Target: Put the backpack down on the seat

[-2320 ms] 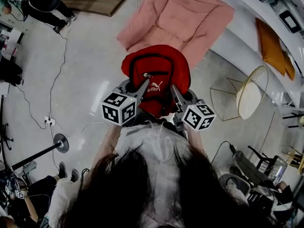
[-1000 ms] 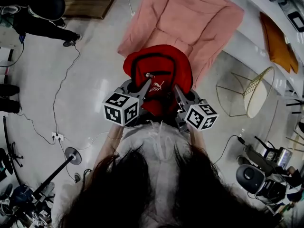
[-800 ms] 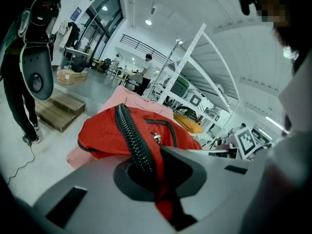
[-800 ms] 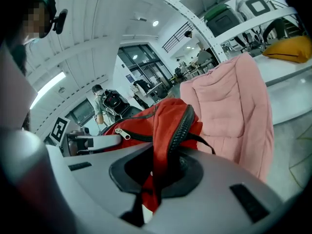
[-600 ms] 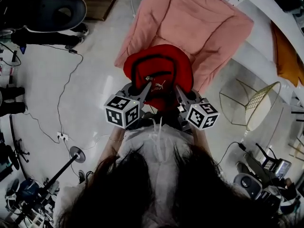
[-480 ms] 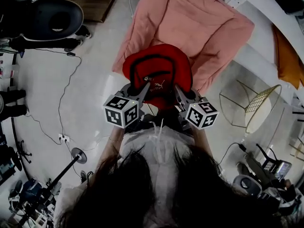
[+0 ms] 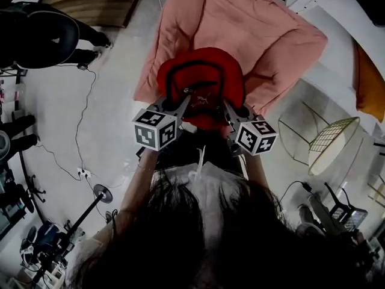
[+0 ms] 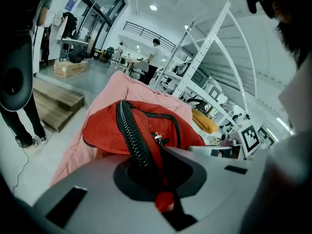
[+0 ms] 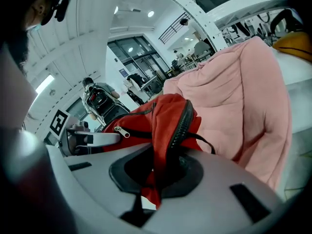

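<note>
Left gripper (image 7: pixel 185 96) and right gripper (image 7: pixel 227 106) each pinch the backpack's (image 7: pixel 201 71) near edge; we face the seat (image 7: pixel 252 23), straight ahead beyond it.

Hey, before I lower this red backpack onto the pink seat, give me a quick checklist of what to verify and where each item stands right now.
1. Left gripper fingers clamped on the red fabric backpack: ok.
2. Right gripper fingers clamped on the backpack's other side: ok.
3. Backpack lined up with the pink padded seat: ok, it overlaps the seat's front edge in the head view.
4. Nothing lying on the visible cushion: ok.
5. Gap between backpack bottom and cushion: cannot tell.
6. White floor cable away from the seat: ok.
</note>
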Available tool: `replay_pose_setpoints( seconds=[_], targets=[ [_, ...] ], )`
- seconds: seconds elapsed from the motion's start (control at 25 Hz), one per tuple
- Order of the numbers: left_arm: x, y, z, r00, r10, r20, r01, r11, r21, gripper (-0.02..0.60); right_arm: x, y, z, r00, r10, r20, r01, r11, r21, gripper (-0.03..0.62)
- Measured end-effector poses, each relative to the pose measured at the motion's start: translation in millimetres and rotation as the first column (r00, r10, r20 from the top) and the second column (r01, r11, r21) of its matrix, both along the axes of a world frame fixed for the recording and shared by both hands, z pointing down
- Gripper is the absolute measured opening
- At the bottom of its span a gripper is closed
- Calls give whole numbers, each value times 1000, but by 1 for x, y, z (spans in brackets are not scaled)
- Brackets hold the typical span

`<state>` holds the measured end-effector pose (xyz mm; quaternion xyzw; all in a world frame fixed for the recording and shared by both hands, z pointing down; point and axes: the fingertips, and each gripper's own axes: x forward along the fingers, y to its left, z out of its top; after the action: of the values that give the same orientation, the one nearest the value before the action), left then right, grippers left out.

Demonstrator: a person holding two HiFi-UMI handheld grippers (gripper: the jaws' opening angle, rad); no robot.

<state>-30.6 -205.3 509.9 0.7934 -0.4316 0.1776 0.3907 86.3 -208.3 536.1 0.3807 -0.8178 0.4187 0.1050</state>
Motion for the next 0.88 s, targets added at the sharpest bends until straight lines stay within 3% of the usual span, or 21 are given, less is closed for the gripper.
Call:
replay_pose_setpoints(
  seconds=[0.48,0.88],
  targets=[
    [4,-35,44,995,102,24,-99,991,-95,40,8,-20,45,992,124,-38,-127,988,-84,48],
    [0,-67,109,963,261,60,-244,947,-208,40,10,-27,109,964,229,-131,-253,943,-214,48]
  ],
)
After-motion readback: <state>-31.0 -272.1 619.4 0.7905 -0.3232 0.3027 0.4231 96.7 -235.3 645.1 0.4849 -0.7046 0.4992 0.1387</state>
